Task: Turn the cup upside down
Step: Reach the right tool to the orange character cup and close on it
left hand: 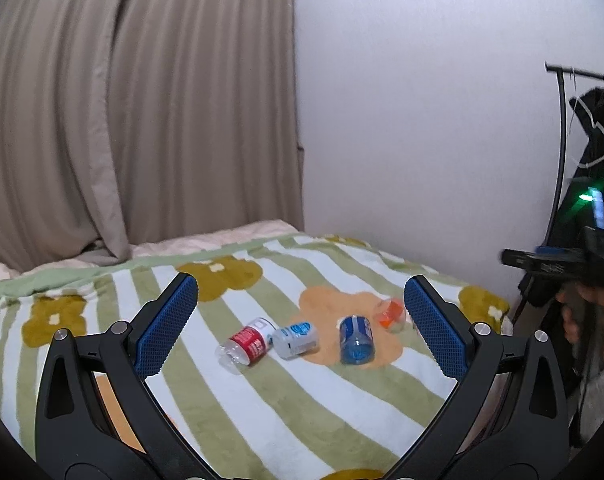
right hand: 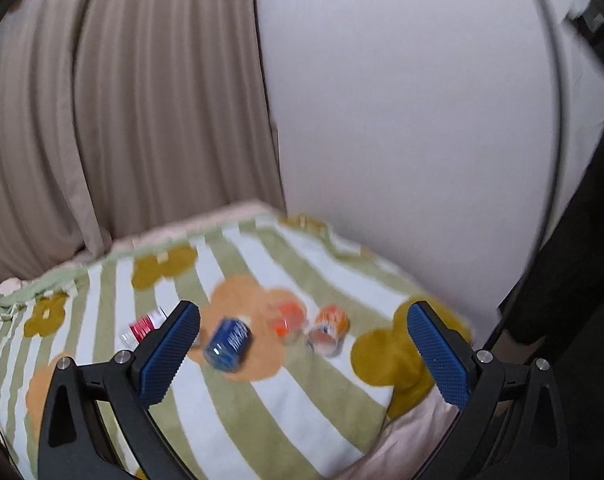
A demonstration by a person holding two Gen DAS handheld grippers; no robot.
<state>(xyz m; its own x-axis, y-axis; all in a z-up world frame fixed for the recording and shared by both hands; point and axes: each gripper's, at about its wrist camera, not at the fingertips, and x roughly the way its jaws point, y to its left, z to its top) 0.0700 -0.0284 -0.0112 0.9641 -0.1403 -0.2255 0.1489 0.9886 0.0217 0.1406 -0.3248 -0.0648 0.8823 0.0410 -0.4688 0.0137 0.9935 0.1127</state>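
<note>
**Both grippers released, cups on blanket**

While both hovered above the bed, the left gripper [left hand: 301,293] and right gripper [right hand: 304,320] were spread wide, holding nothing. Ahead, small cups lay tipped on the striped blanket [left hand: 262,400]: red cup [left hand: 248,343], pale-blue cup [left hand: 296,340], dark-blue cup [left hand: 357,340], orange cup [left hand: 390,314]. Right view was motion-blurred; its left finger [right hand: 170,354] partly hid the red cup.

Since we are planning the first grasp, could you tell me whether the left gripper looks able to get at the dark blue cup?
Probably yes: the left gripper is open, and the dark blue cup lies ahead with nothing between.
</note>
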